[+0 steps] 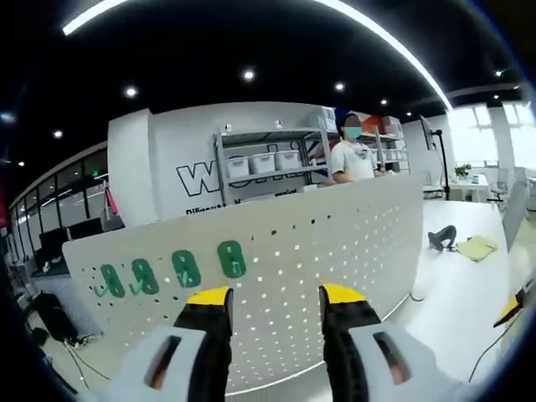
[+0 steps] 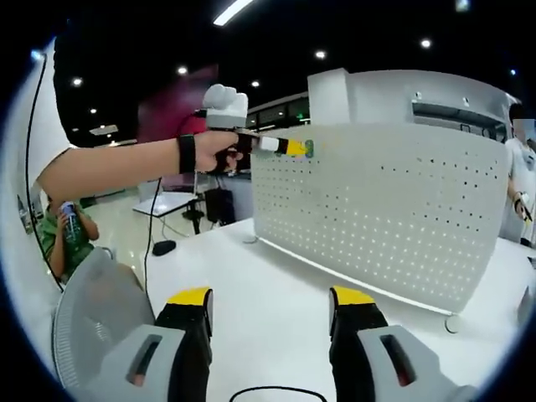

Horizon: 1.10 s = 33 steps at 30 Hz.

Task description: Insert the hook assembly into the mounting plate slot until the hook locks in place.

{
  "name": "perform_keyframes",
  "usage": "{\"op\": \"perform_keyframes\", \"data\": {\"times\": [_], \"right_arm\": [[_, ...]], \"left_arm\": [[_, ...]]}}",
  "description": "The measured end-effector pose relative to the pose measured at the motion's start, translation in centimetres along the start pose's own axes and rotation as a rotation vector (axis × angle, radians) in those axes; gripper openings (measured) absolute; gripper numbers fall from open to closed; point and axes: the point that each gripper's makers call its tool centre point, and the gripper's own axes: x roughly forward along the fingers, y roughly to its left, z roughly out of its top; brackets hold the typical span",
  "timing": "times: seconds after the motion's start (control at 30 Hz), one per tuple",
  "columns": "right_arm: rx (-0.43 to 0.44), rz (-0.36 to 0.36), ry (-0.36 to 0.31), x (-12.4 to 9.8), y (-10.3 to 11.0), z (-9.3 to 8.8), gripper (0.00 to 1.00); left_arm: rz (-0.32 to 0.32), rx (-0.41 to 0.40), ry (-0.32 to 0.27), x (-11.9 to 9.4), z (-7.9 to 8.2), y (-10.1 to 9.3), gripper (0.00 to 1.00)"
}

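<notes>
Item: hook assembly and mounting plate. 4 green hooks (image 1: 172,270) hang in a row on the white perforated mounting plate (image 1: 335,243), at about 10 o'clock from the left gripper (image 1: 276,306) in the left gripper view. The plate stands upright on the white bench (image 2: 276,310).

Left gripper: jaws yellow-tipped, set apart with plate showing between them, holding nothing in its own view. In the right gripper view it is held by a person's hand (image 2: 219,152) at the plate's upper edge, about 11 o'clock, its tip just beside a small green piece (image 2: 308,149); whether that piece is gripped or already on the plate cannot be told.

Right gripper (image 2: 270,306): jaws wide, empty, low over the bench, well apart from the plate.

Surroundings: a person (image 1: 352,155) behind the plate, shelving (image 1: 268,163) with bins, a dark object and a yellow cloth (image 1: 477,247) on the bench at 3 o'clock.

Risks, as judged: the hook may miss its slot or seat only partway if pushed at a tilt; the unsteadied plate may tip or slide under pressure.
</notes>
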Motion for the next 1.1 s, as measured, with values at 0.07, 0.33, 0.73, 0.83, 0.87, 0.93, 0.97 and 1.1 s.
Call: {"op": "perform_keyframes", "data": {"times": [0.07, 0.33, 0.73, 0.83, 0.87, 0.93, 0.97, 1.1], "right_arm": [[-0.003, -0.003, -0.004, 0.0, 0.1, 0.2, 0.58], [-0.003, -0.028, -0.011, 1.0, 0.5, 0.8, 0.61], [-0.028, -0.034, -0.005, 2.8, 1.2, 2.0, 0.63], [-0.034, -0.036, -0.007, 3.1, 1.3, 2.2, 0.64], [-0.033, -0.036, 0.001, 3.2, 1.3, 2.1, 0.64], [-0.037, -0.045, 0.010, 3.3, 1.2, 1.9, 0.64], [-0.033, -0.047, 0.008, 3.4, 1.3, 1.9, 0.64], [-0.036, -0.073, 0.000, 3.8, 1.4, 2.4, 0.67]], "left_arm": [[-0.022, 0.005, -0.004, -1.0, -0.4, -0.4, 0.44], [-0.109, -0.014, -0.015, -4.4, -1.9, -1.7, 0.50], [-0.257, -0.028, -0.023, -9.3, -4.1, -3.3, 0.61], [-0.274, -0.026, -0.028, -11.0, -4.8, -3.5, 0.64], [-0.278, -0.022, -0.027, -11.4, -5.0, -3.6, 0.65], [-0.299, 0.018, -0.013, -12.3, -5.8, -3.8, 0.67], [-0.306, 0.006, -0.016, -13.0, -6.0, -3.8, 0.68], [-0.326, -0.021, -0.042, -14.8, -6.3, -3.4, 0.73]]}}
